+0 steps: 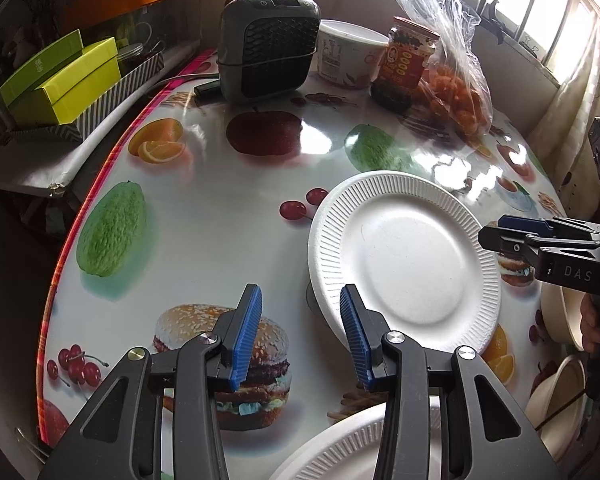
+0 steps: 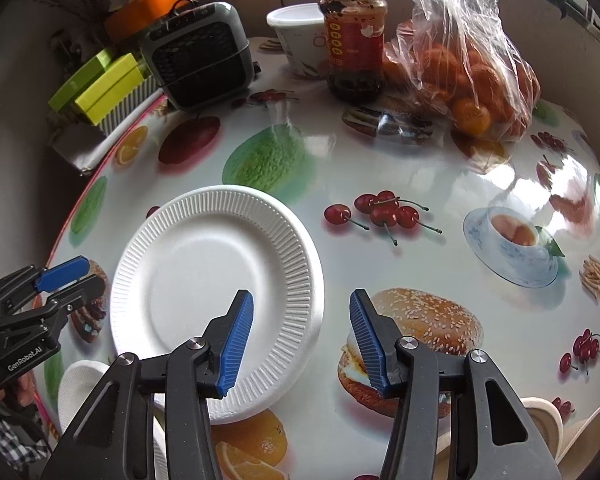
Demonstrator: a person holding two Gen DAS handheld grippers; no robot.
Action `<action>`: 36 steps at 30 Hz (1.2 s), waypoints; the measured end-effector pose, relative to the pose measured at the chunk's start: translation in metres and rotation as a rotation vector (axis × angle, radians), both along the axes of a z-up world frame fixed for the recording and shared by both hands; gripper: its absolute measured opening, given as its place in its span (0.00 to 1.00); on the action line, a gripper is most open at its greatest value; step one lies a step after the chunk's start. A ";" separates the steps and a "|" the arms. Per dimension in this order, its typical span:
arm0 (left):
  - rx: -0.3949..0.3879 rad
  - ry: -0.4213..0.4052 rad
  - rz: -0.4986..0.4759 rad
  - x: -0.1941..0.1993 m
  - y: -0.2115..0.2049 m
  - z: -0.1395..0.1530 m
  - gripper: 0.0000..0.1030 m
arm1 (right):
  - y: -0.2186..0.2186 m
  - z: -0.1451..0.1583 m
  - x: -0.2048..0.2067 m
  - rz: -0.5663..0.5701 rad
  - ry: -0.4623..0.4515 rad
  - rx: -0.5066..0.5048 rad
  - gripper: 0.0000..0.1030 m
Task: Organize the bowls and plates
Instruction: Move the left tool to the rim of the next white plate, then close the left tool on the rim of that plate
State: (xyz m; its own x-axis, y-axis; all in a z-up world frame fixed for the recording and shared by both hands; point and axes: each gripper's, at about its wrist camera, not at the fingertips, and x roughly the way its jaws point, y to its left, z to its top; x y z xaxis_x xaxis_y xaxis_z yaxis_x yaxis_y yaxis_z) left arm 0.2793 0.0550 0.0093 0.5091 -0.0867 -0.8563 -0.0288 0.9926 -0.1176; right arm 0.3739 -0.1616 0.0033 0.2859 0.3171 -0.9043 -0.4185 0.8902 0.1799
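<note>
From the left wrist camera, the left claw (image 1: 300, 332) hangs over the surface (image 1: 204, 208) with its blue pads (image 1: 246, 336) spread apart and nothing between them. The right-hand pad sits over the near rim of a white paper plate (image 1: 408, 264), which lies flat on the fruit-printed cloth a little right of centre. A second white plate (image 1: 340, 448) shows at the bottom edge, partly hidden under the claw's arms. At the right edge two tan bowls (image 1: 560, 360) rest near the rim of the surface, and the right claw (image 1: 512, 236) reaches in above them, beside the plate's right rim; from here I cannot tell how far its pads are parted. At the back stand a grey fan heater (image 1: 268, 52), a white tub (image 1: 348, 56), a jar (image 1: 408, 64) and a bag of oranges (image 1: 456, 96).

From the right wrist camera, the right claw (image 2: 300, 340) is parted wide and holds nothing. Its left pad lies over the plate's (image 2: 204, 280) right side, its right pad over a printed burger. The left claw (image 2: 66, 280) enters at the left edge, just beside the plate's left rim. The second plate (image 2: 80, 384) peeks out bottom left, and the bowls (image 2: 568, 428) sit at bottom right. The jar (image 2: 354, 36) and oranges (image 2: 472, 80) stand well apart from the plate, at the back.
</note>
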 end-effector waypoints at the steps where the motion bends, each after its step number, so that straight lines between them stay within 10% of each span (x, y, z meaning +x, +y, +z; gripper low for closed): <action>1: 0.004 0.000 -0.002 0.000 0.000 0.000 0.41 | 0.000 -0.001 0.000 0.000 0.003 0.000 0.47; 36: -0.025 0.045 -0.018 0.009 -0.006 -0.012 0.17 | 0.004 -0.014 0.004 -0.002 0.050 0.008 0.22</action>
